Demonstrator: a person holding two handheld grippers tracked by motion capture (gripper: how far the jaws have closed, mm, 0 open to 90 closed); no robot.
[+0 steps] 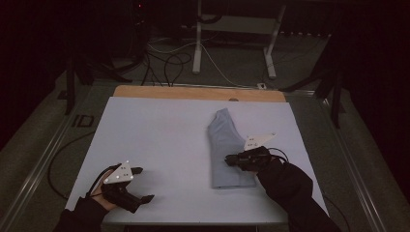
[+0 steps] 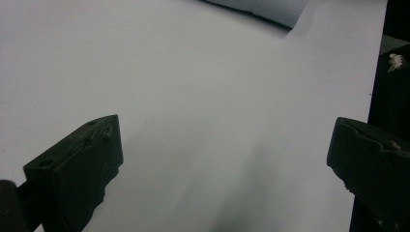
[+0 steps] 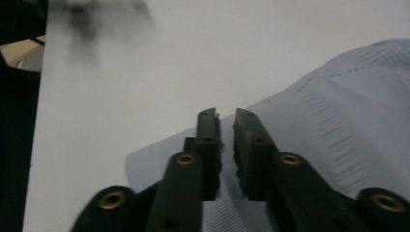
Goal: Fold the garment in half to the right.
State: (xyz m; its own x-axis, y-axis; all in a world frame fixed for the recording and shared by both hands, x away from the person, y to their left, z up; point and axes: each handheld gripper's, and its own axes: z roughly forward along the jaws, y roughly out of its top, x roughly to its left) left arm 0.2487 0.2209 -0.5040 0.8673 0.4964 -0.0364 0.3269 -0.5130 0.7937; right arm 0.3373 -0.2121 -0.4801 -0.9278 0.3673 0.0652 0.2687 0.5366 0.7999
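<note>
A pale blue-grey folded cloth (image 1: 224,140) lies on the right half of the white sheet (image 1: 154,130), its long side running front to back. My right gripper (image 1: 227,160) hovers over the cloth's lower part and points left. In the right gripper view its jaws (image 3: 226,121) stand a narrow gap apart with nothing between them, and the ribbed cloth (image 3: 338,121) lies beneath. My left gripper (image 1: 145,183) rests near the sheet's front left corner. Its jaws (image 2: 225,154) are wide open over bare sheet, and a corner of the cloth (image 2: 266,7) shows far ahead.
The sheet covers a wooden tabletop, whose bare strip (image 1: 193,92) runs along the far edge. Beyond it stand the white legs of a desk (image 1: 197,43), with cables (image 1: 164,63) on the dark floor. Metal rails (image 1: 38,164) flank the table.
</note>
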